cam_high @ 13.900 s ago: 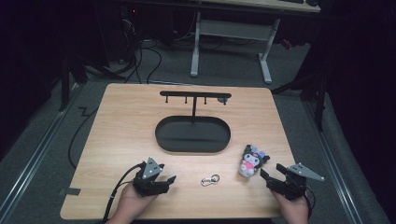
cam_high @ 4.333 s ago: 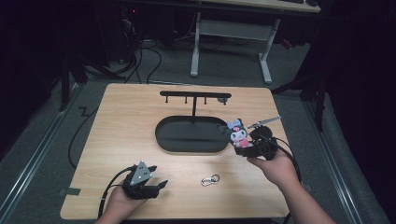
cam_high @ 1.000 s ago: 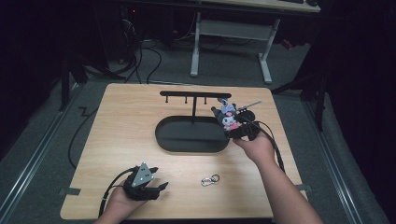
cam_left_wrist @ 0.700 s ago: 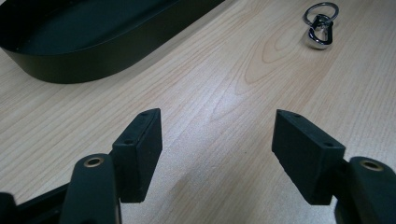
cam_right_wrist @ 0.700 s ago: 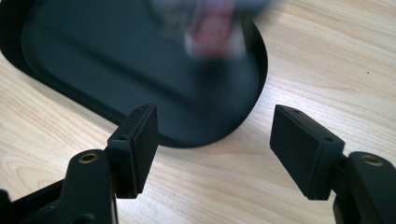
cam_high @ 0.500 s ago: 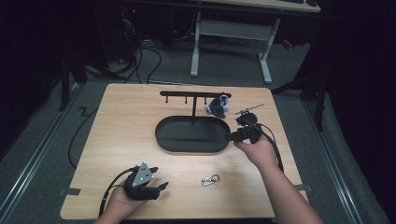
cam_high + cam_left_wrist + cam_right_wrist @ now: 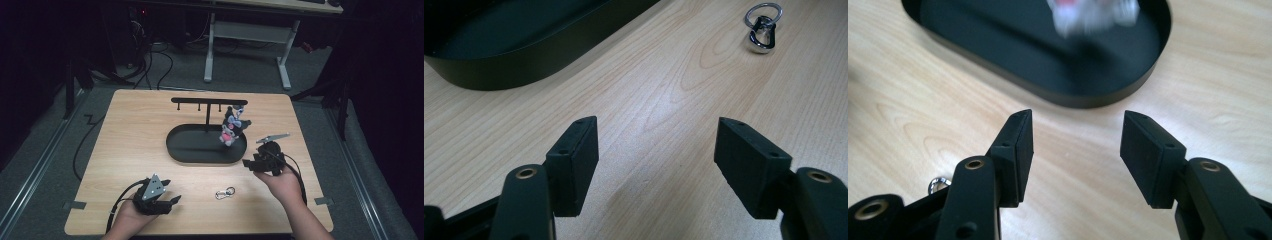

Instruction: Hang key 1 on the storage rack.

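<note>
**Plush toy hangs on the rack, right gripper off to its side**

The right gripper (image 7: 255, 162) sits low over the table (image 7: 125, 130), just off the right end of the black oval tray (image 7: 200, 152). Its jaws stand apart with bare wood between them, and they have just been closing a little with nothing caught in the gap. In the right gripper view the pads (image 7: 1018, 150) point toward the tray's rim (image 7: 1088, 100), and beyond it a blurred white and pink shape, the plush toy (image 7: 1088, 15), shows at the top edge.

From the high view the plush toy (image 7: 232, 127) hangs from the right end of the black hook rack (image 7: 207, 101), over the right part of the tray. It is up and to the left of the right gripper, near but clear of it; nothing links the two.

The left gripper (image 7: 167, 202) rests at the near left of the table, jaws spread wide over bare wood, as the left gripper view (image 7: 656, 160) shows plainly. A small metal key ring clasp (image 7: 225, 192) lies on the table between the two grippers, touched by neither; it sits ahead of the left pads (image 7: 763, 35), well apart from the toy.
</note>
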